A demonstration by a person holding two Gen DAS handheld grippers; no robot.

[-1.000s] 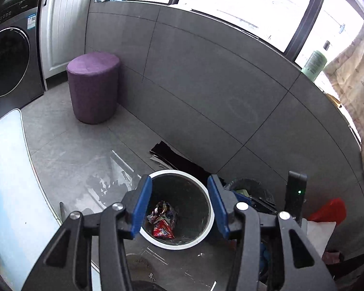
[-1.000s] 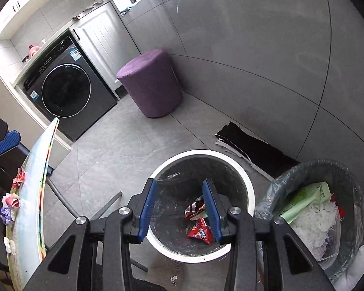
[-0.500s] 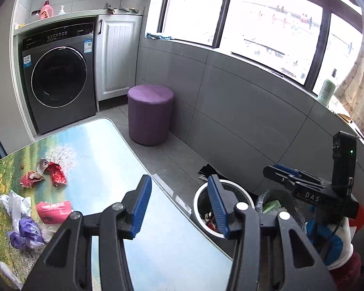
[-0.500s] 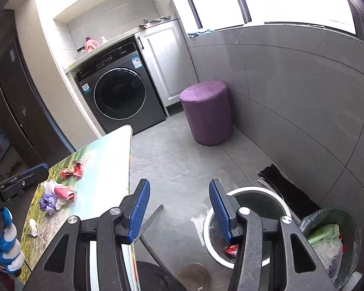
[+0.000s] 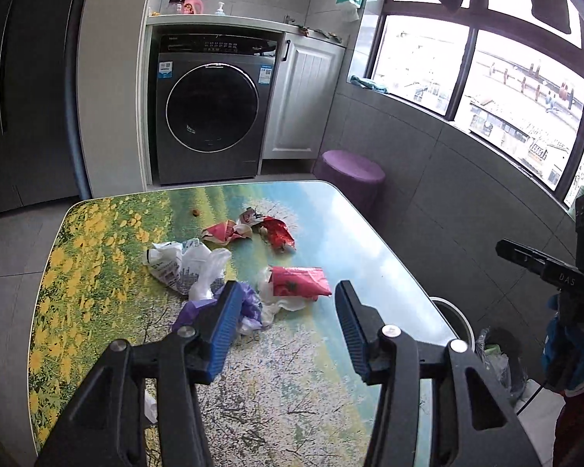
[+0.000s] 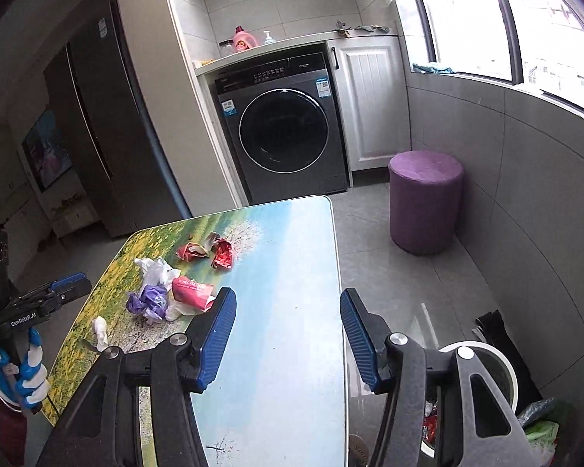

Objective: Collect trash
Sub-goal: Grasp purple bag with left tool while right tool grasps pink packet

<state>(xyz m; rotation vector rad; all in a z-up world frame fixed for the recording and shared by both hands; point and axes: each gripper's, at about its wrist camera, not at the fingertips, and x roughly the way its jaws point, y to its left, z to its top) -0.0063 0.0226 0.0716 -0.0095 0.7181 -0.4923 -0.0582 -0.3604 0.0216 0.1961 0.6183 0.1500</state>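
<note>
Daylight floods in from the windows (image 5: 482, 66) on the right — panes blown out white. The glossy surface (image 6: 292, 272) carries a pale sheen. Left side falls dim, corners vignette black, straight lines bow with fisheye distortion — focus sharp.

Glossy printed table (image 5: 331, 233) bears crinkled foil wrappers (image 5: 278, 233) and thin plastic bags (image 5: 183, 260); purple stool (image 6: 426, 198) looks velvety.

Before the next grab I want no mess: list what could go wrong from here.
1. The red packet overlaps a white wrapper and touches the purple bag; the open left tongs may drag neighbours along.
2. The white bin sits on the floor beyond the table edge; light scraps could miss it.
</note>
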